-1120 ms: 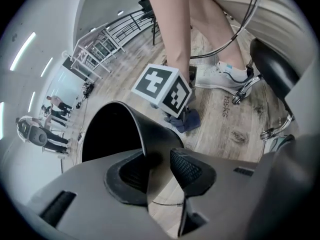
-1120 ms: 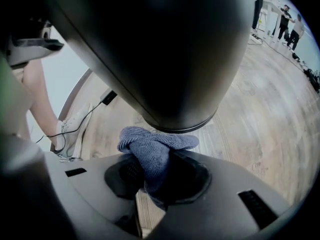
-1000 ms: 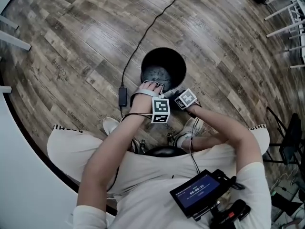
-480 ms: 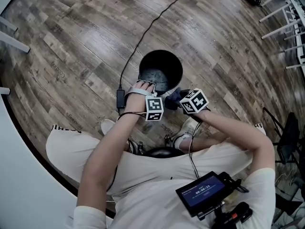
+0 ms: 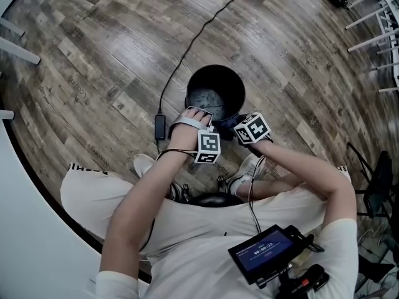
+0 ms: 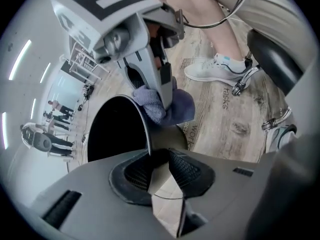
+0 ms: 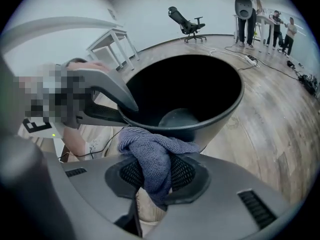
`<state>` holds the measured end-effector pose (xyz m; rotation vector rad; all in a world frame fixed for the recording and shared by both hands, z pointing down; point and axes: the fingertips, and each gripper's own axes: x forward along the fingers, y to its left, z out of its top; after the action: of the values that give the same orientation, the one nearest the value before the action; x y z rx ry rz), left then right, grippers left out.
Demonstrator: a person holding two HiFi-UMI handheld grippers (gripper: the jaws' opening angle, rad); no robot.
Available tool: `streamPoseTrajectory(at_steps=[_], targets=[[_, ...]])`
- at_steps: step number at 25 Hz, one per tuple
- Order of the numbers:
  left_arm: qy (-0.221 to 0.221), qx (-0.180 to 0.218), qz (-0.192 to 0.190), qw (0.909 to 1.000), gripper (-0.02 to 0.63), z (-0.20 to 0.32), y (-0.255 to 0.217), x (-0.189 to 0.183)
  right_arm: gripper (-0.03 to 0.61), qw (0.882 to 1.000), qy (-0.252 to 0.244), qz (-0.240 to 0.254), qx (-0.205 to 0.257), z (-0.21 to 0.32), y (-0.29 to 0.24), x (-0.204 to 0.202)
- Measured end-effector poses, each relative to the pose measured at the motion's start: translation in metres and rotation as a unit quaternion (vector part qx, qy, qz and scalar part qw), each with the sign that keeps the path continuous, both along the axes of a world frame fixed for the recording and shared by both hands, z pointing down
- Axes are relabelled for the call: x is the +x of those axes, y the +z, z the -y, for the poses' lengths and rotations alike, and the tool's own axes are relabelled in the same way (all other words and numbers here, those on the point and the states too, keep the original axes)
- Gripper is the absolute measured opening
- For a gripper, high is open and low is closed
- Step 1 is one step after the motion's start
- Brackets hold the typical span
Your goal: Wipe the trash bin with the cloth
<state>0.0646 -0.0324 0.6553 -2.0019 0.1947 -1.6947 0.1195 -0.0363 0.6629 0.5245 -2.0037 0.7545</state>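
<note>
The black trash bin (image 5: 215, 92) stands on the wood floor in front of the seated person. My left gripper (image 5: 198, 114) sits astride its near rim. The thin bin wall (image 6: 120, 134) runs between the jaws, which are closing, and a gap still shows on the right pad's side. My left gripper (image 6: 160, 176) faces my right gripper's fingers (image 6: 150, 74). My right gripper (image 7: 152, 176) is shut on a bunched blue-grey cloth (image 7: 152, 156). It holds the cloth (image 5: 227, 129) against the bin's (image 7: 185, 99) outer wall just under the rim.
A black power adapter (image 5: 160, 126) and its cable (image 5: 199, 33) lie on the floor left of the bin. The person's shoes (image 5: 144, 162) and a stool base are close behind. People (image 7: 245, 9) and an office chair (image 7: 187, 21) stand far off.
My right gripper with the cloth has shifted slightly to the right along the bin's near side. The left gripper has stayed at the rim.
</note>
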Motion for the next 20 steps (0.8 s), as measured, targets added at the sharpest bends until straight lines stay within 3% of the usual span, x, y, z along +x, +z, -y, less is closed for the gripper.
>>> streamPoseTrajectory(at_steps=[10,16,20], targets=[[0.004,-0.003,-0.008,1.0000,0.103,0.000,-0.002,0.009,0.100,0.999,-0.014,-0.043,0.000,0.009,0.094,0.012],[0.000,-0.008,-0.011,0.9999,0.103,0.001,-0.002,0.012,0.100,0.998,-0.024,-0.044,0.030,0.013,0.144,0.014],[0.000,-0.012,-0.016,0.9998,0.102,0.003,-0.003,0.016,0.100,0.997,-0.014,-0.073,0.037,0.020,0.174,0.020]])
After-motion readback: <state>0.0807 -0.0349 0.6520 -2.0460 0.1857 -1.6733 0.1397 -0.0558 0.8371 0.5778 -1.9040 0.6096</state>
